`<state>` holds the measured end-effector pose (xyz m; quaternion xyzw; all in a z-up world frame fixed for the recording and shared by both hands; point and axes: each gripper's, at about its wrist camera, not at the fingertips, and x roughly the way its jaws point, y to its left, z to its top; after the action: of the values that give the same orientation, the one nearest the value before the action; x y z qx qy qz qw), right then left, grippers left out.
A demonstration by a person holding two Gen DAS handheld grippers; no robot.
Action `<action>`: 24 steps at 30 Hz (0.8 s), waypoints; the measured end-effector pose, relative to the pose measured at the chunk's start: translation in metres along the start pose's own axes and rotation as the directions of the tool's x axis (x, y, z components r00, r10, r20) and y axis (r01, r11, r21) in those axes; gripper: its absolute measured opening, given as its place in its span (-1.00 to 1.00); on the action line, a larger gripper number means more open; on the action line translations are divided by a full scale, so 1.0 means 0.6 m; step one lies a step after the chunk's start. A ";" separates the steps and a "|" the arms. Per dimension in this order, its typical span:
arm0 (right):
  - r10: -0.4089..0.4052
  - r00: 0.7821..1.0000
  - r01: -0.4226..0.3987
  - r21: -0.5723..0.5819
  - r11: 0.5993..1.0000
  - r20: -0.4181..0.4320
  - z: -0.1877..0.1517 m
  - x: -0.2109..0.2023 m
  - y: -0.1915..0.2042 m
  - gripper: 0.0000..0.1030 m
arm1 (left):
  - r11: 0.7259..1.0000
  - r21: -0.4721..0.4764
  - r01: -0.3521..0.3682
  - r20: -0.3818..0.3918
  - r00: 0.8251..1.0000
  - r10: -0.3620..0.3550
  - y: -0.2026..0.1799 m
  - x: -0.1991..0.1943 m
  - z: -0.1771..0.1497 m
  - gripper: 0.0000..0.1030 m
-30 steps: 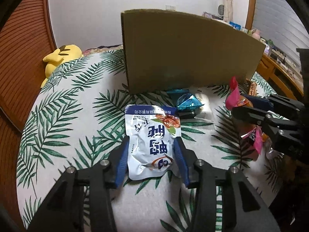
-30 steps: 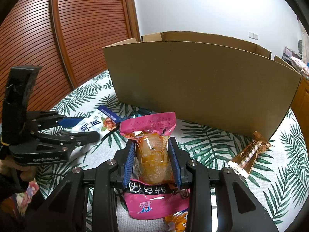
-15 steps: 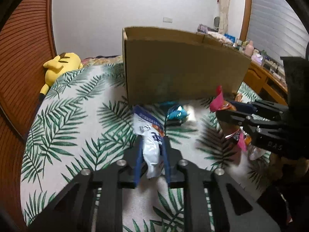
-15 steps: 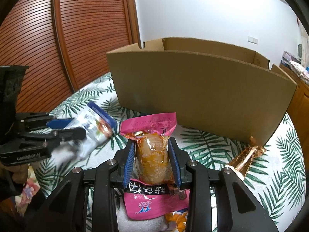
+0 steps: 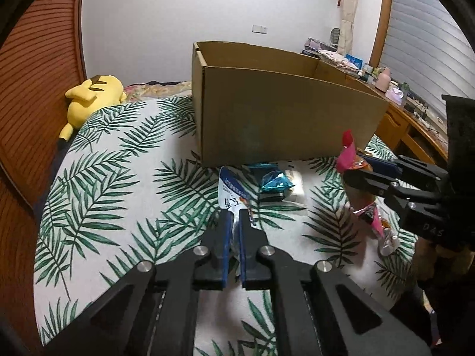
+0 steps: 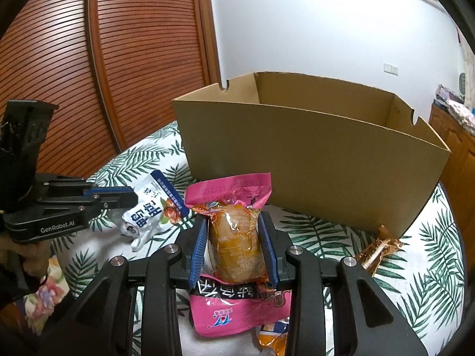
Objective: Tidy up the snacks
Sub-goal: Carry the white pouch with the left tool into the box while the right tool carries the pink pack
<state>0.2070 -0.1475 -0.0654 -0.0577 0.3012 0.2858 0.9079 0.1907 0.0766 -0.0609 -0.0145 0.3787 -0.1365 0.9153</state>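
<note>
Sorting is barely starting: left gripper [image 5: 234, 225] is pinching the white-and-blue pouch [image 5: 233, 195] at frame centre, right gripper [image 6: 234, 246] is clamping the pink snack pack [image 6: 234, 237]. Cardboard box [image 5: 285, 118] above is showing nothing inside; teal packet [image 5: 274, 181] and gold wrapper [image 6: 378, 247] are waiting.

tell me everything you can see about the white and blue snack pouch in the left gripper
The white and blue snack pouch is a flat, glossy plastic-looking packet, white with a blue band along its top edge, dark printed characters and a reddish food picture. The left gripper is shut on its lower part, crumpling it between the blue pads, and it looks lifted off the leaf-print cover. From the left wrist it appears edge-on; from the right wrist its printed face shows, tilted. It sits in front of the cardboard box.
</note>
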 end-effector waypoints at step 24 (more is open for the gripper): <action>0.015 0.997 -0.013 -0.021 1.000 0.079 0.050 -0.055 -0.001 -0.35 | 0.996 0.086 -0.003 0.145 0.989 -0.009 -0.045 -0.080 0.077 -1.00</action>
<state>0.2010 -0.1558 -0.0218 -0.0535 0.2627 0.2973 0.9164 0.1841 0.0596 0.0086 0.0143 0.3050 -0.1525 0.9399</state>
